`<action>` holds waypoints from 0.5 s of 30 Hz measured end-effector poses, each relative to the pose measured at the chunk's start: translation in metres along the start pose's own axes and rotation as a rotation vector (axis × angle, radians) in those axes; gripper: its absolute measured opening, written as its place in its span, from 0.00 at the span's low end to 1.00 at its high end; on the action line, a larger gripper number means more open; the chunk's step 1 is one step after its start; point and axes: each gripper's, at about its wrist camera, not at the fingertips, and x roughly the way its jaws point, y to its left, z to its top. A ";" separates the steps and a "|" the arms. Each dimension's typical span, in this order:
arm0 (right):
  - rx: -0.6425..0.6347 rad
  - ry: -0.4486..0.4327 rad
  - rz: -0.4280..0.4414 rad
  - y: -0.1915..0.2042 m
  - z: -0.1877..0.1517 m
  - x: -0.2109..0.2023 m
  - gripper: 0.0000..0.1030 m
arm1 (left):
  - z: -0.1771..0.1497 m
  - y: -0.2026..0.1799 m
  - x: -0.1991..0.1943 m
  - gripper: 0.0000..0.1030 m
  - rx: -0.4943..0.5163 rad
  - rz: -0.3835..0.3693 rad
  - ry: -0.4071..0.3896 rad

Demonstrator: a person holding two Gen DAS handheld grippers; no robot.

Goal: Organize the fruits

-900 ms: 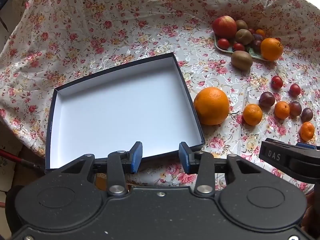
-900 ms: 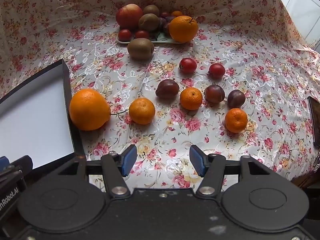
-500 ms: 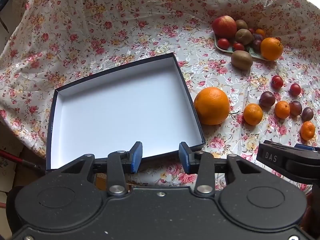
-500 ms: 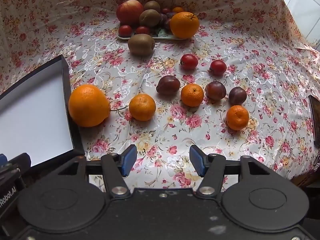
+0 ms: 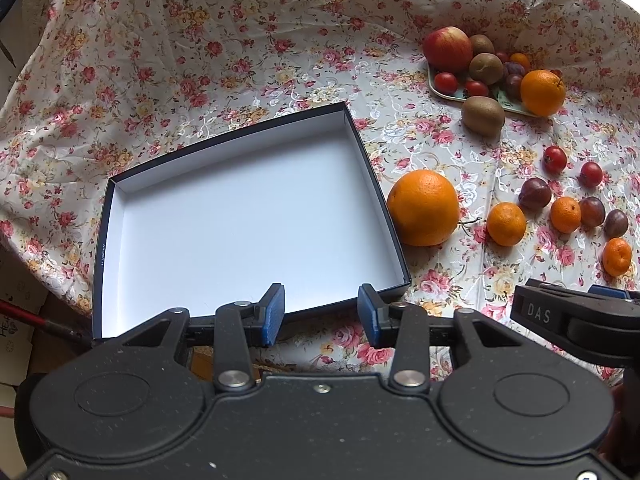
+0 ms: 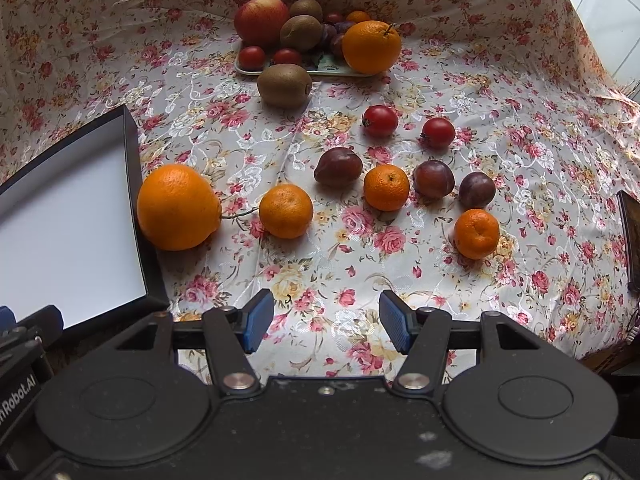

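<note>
Bright daylight pours in from the upper right, blowing out that corner. The glossy floral cloth point(image 6: 440, 92) shimmers with glare. Soft shadows sit under the fruit. Focus is sharp; fisheye bending curves the edges hard.

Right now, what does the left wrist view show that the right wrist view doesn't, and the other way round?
Only the left wrist view shows the whole box, all four walls, with nothing inside, and the left tool, jaws apart.

Only the right wrist view shows the right tool with its jaws apart, plus a dark flat object at the cloth's right edge.

Both show the large orange beside the box, three mandarins, three plums, two tomatoes, the loose kiwi and the piled fruit tray. Neither tool holds anything.
</note>
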 end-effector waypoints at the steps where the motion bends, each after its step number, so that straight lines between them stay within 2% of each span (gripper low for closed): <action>1: 0.000 0.002 0.000 0.000 0.000 0.000 0.60 | 0.000 0.000 0.000 0.48 0.000 0.000 0.000; 15: -0.005 0.014 0.000 0.000 0.000 0.001 0.60 | -0.004 0.000 0.002 0.48 0.002 -0.001 0.003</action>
